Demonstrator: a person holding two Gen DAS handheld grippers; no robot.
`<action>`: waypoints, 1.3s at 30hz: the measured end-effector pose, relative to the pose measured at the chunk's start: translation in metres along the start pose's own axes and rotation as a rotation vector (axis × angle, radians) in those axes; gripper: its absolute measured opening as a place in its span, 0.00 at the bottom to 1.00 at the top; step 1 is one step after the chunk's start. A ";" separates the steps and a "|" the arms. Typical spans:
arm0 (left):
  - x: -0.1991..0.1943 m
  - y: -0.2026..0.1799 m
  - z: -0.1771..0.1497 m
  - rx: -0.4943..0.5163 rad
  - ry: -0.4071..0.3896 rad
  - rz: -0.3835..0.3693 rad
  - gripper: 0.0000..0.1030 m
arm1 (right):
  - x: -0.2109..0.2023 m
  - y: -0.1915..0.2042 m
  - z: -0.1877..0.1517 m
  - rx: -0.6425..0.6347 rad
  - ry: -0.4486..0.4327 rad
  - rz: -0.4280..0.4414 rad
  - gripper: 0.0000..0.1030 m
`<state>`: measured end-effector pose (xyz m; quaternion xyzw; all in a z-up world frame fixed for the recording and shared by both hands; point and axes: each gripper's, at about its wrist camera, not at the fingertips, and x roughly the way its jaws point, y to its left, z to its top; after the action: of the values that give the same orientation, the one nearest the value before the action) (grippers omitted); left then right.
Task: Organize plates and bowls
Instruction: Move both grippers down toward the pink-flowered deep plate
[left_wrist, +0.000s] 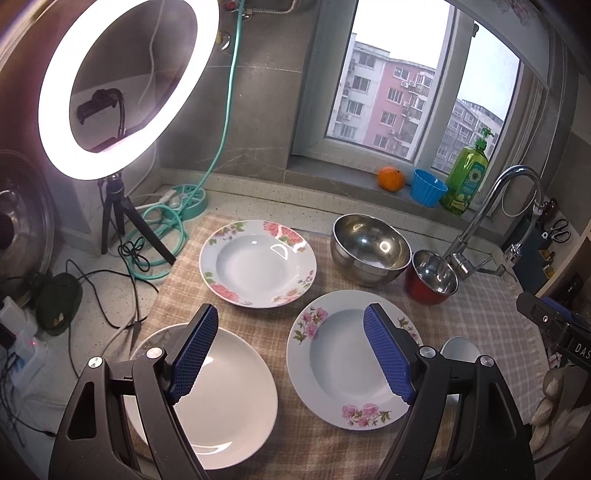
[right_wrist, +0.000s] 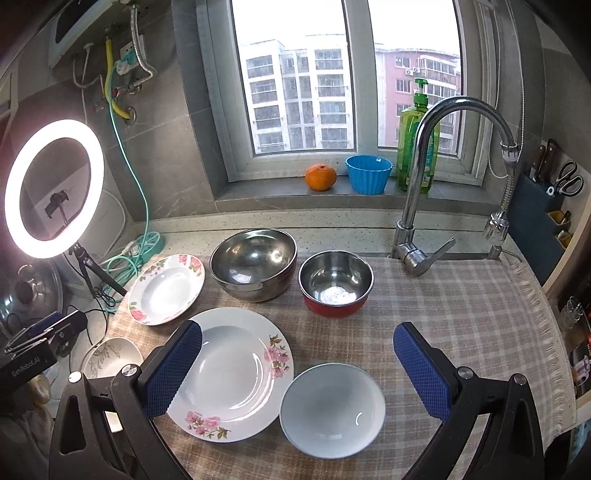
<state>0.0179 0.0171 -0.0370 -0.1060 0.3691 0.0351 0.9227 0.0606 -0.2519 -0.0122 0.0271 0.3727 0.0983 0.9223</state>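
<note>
Both claws hang wide open and empty above the desk (right_wrist: 461, 314). The left claw (left_wrist: 291, 354) view shows the plain white plate (left_wrist: 221, 398) whole; the right claw (right_wrist: 297, 365) view alone shows the white bowl (right_wrist: 332, 410) whole, beside the floral plate (right_wrist: 236, 373).

Colours: checked cloth (right_wrist: 461, 314) is beige/tan plaid with white lines. Far-left plate (left_wrist: 258, 263) white, pink and purple flowers with green leaves on rim. Near floral plate (right_wrist: 229, 373) white, pink blossom sprays. Plain plate (left_wrist: 221, 391) at near-left edge all white. Small bowl (right_wrist: 332, 410) white, no pattern. Big bowl (right_wrist: 254, 268) bare steel; smaller one (right_wrist: 335, 283) steel inside, red outside. Finger pads (left_wrist: 194, 349) blue, diamond-textured, on black frames. Windowsill: orange fruit (right_wrist: 320, 177), blue fluted cup (right_wrist: 368, 173), green soap bottle (right_wrist: 417, 144).
</note>
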 end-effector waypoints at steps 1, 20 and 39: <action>0.002 0.001 -0.001 -0.003 0.010 -0.001 0.76 | 0.001 0.000 0.001 -0.004 0.003 0.012 1.00; 0.033 0.008 -0.038 -0.100 0.219 -0.087 0.37 | 0.081 -0.001 0.012 -0.086 0.289 0.153 0.59; 0.033 -0.001 -0.092 -0.330 0.275 -0.100 0.20 | 0.172 0.012 0.022 -0.217 0.545 0.274 0.23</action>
<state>-0.0200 -0.0051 -0.1244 -0.2777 0.4751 0.0344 0.8342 0.1944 -0.2051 -0.1121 -0.0490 0.5863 0.2644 0.7642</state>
